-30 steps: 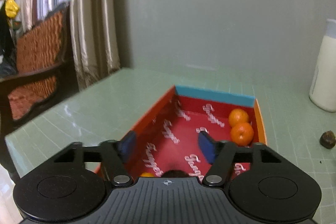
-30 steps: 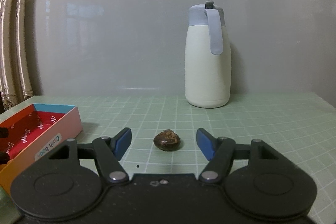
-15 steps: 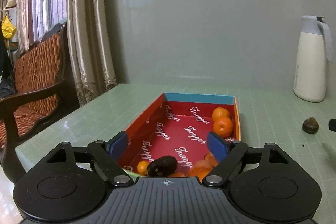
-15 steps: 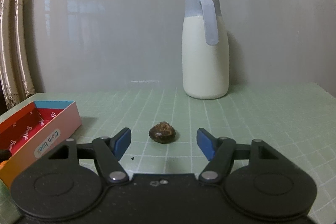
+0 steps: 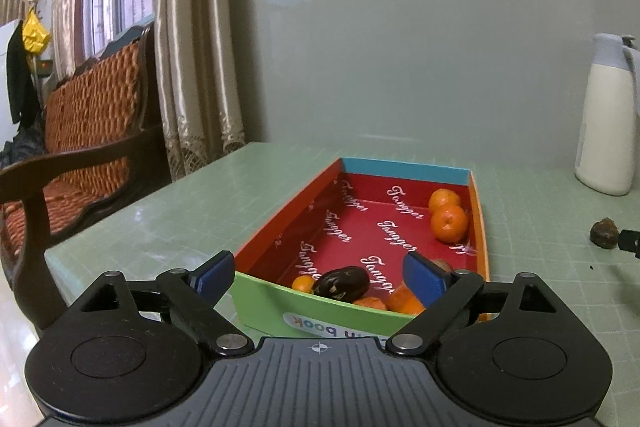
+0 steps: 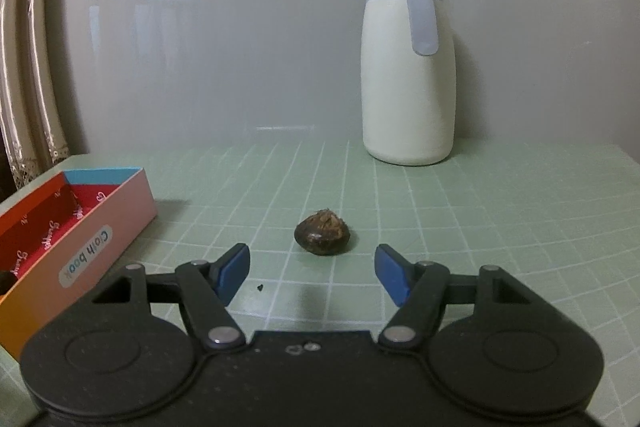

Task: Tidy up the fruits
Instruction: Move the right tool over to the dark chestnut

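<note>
— Brown fruit (image 6: pixel 322 238): where?
— On tabletop (image 6: pixel 500 227), just ahead of right gripper (image 6: pixel 312 273), centred between spread fingers (image 6: pixel 234 269), untouched.
— Left gripper (image 5: pixel 320 277)?
— Opening, empty, over box (image 5: pixel 280 301) of fruit.

Two oranges (image 5: pixel 448 215) sit touching in the red box's (image 5: pixel 280 231) far right corner; a dark fruit (image 5: pixel 341 283) lies near its front wall; a brown fruit (image 6: pixel 322 231) rests mid-table.
</note>
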The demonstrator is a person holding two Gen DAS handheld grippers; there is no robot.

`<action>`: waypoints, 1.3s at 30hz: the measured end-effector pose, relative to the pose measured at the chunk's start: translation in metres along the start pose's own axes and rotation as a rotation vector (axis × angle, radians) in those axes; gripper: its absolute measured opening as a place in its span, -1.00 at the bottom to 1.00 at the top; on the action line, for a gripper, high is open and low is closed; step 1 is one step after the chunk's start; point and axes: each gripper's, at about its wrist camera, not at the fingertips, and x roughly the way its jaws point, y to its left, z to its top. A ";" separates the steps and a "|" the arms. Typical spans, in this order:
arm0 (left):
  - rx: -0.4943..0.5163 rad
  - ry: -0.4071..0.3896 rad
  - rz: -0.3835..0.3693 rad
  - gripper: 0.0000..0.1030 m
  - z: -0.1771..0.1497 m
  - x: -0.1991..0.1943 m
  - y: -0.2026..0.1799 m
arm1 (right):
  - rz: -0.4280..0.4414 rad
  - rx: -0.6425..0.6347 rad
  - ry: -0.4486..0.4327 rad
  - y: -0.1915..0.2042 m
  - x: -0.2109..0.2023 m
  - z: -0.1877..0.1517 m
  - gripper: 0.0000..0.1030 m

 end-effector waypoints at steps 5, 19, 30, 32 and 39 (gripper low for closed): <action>-0.012 -0.009 0.010 0.75 0.000 0.002 0.004 | -0.002 -0.011 0.016 0.001 0.008 0.001 0.35; -0.029 -0.005 0.022 0.76 -0.005 0.011 0.008 | -0.029 -0.038 0.070 0.000 0.042 0.009 0.44; -0.036 -0.014 0.014 0.77 -0.004 0.012 0.007 | -0.016 -0.034 0.116 -0.004 0.062 0.016 0.44; -0.036 -0.017 0.015 0.77 -0.005 0.012 0.006 | -0.022 -0.048 0.121 -0.004 0.068 0.018 0.44; -0.036 -0.021 0.010 0.79 -0.006 0.012 0.006 | -0.012 -0.040 0.177 -0.009 0.086 0.024 0.38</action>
